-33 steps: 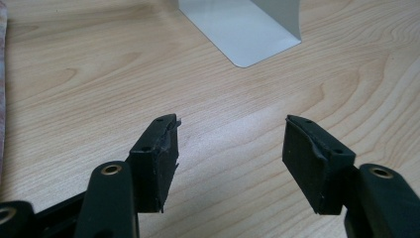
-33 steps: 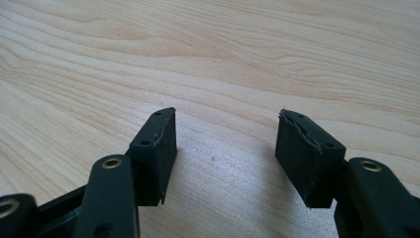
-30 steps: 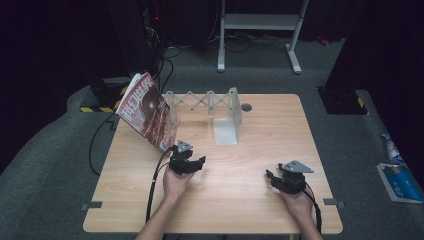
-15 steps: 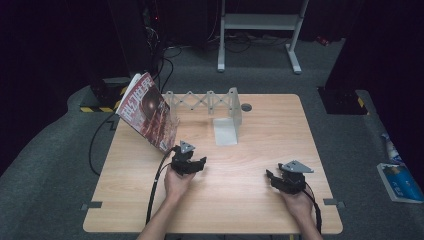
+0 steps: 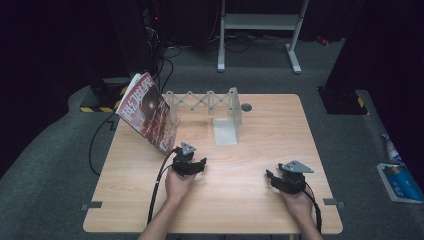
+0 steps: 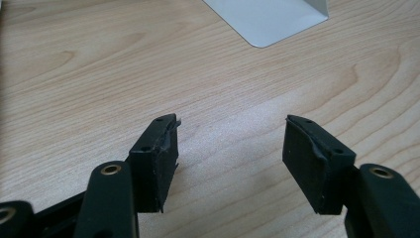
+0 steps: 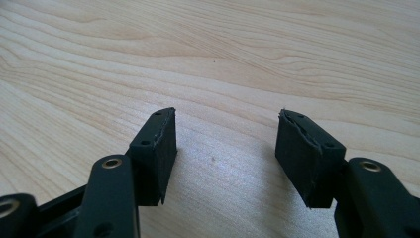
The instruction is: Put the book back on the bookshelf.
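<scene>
Two grippers sit low over the bench [image 5: 250,170], both with nothing in them; your left gripper [image 5: 196,165] has its jaws apart over bare wood, just short of the magazine [image 5: 147,110] that leans at the bench's left rear, against the folding rack [image 5: 200,101]; the white bookend [image 5: 227,127] stands ahead of it, its flat foot showing in the left gripper view; your right gripper [image 5: 272,178] rests well apart at the right, jaws wide, bare wood between them.

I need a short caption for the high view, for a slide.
Two open hand-held tools, left tool and right tool, rest on a wooden table near a leaning magazine and a rack.
</scene>
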`<state>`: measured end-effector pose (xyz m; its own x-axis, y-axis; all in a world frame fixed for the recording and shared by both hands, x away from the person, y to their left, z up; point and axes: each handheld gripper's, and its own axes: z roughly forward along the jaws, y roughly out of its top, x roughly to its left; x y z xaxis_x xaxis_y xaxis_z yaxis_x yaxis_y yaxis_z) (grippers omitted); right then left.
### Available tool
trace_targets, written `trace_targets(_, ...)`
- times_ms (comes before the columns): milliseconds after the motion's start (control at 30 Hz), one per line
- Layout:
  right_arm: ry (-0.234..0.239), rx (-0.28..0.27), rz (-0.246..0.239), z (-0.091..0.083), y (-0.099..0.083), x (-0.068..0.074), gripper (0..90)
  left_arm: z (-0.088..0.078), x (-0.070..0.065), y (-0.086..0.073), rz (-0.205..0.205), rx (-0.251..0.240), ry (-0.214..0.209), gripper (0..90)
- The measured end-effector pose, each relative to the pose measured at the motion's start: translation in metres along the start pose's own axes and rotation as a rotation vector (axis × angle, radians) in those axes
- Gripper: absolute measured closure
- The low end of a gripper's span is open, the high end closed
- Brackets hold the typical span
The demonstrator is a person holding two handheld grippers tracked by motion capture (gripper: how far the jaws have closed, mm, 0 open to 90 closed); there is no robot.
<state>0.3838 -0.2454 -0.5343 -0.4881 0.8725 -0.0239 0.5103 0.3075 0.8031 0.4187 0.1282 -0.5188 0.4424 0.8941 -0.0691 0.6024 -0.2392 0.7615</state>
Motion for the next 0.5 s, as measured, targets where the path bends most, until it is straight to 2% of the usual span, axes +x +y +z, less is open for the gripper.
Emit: trace_targets(500,0.0,0.0,0.0,0.0,0.0,0.0,41.2,0.005,-0.0015,-0.0059,0.001,-0.004,0.02,38.5)
